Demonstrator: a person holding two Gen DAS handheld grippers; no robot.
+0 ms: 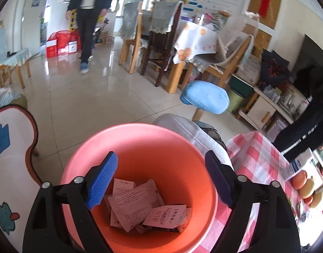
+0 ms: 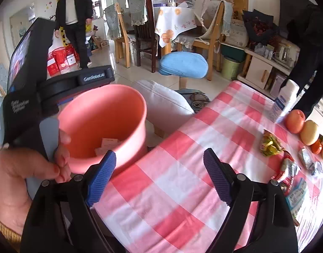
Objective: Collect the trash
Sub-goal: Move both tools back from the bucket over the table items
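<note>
Paper slips (image 1: 140, 202) lay in pink bin (image 1: 140, 139) — wrappers (image 2: 288, 158) left on tablecloth (image 2: 172, 168); left gripper (image 1: 161, 179) & right gripper (image 2: 159, 175) both released, empty.

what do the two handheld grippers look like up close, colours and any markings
Each of the left gripper and right gripper has black plastic arms with silver bolts, one bright blue ribbed pad and one dark purple. The left gripper's black body carries white lettering.

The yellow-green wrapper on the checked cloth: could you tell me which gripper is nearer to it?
Right. The right gripper hangs open over the cloth, the yellow-green wrapper ahead to its right; the left gripper hangs open over the pink bin.
</note>
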